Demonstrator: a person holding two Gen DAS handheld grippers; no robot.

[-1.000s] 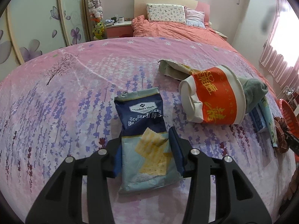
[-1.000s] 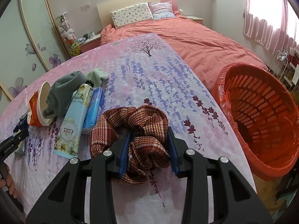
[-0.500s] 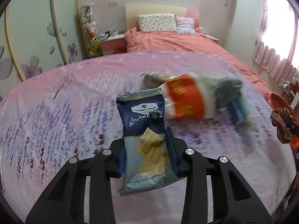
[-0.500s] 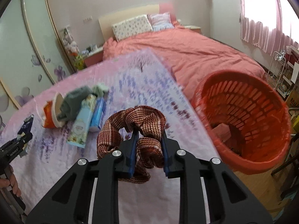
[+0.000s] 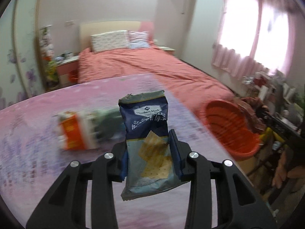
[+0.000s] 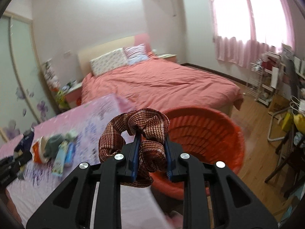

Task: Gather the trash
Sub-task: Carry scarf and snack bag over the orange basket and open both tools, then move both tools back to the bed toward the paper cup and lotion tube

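My left gripper (image 5: pixel 148 152) is shut on a blue cracker packet (image 5: pixel 146 133) and holds it upright above the pink floral table (image 5: pixel 34 152). My right gripper (image 6: pixel 150 154) is shut on a red-brown woven cloth (image 6: pixel 133 127) and holds it in the air at the near rim of the red basket (image 6: pixel 205 133). The basket also shows in the left wrist view (image 5: pixel 228 126), right of the table, with the cloth and right gripper above its far side. An orange-and-white noodle cup (image 5: pixel 74 131) lies on the table.
On the table a grey cloth (image 6: pixel 53 143), a pale blue bottle (image 6: pixel 60 156) and a blue pack (image 6: pixel 69 154) lie by the cup. A salmon-covered bed (image 6: pixel 162 84) stands behind. Shelves and chairs (image 6: pixel 276 87) crowd the right side over wood floor.
Both grippers have lifted their loads off the table and swung right. The cloth now hangs at the basket's rim; the packet is raised and turned toward the basket.
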